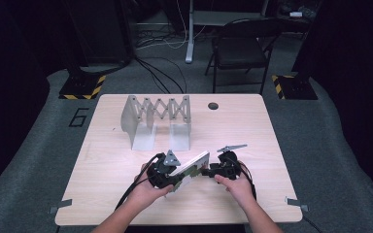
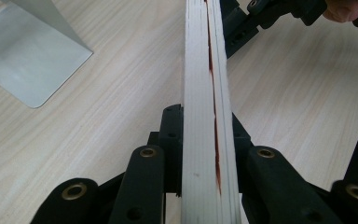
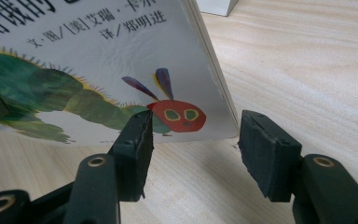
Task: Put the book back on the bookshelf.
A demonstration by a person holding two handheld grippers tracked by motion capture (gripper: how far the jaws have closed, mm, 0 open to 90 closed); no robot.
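A thin picture book with a green caterpillar on its white cover is held tilted above the table's near middle. My left gripper is shut on its lower left end. In the left gripper view the book's page edge runs straight up between the jaws of my left gripper, which press on both sides. My right gripper sits at the book's right end. In the right gripper view the cover faces the camera, and my right gripper stands open just below its lower corner.
A grey metal expanding book rack stands at the back middle of the wooden table; one of its base plates lies to the left of the book. A cable hole is behind. A folding chair stands beyond the table.
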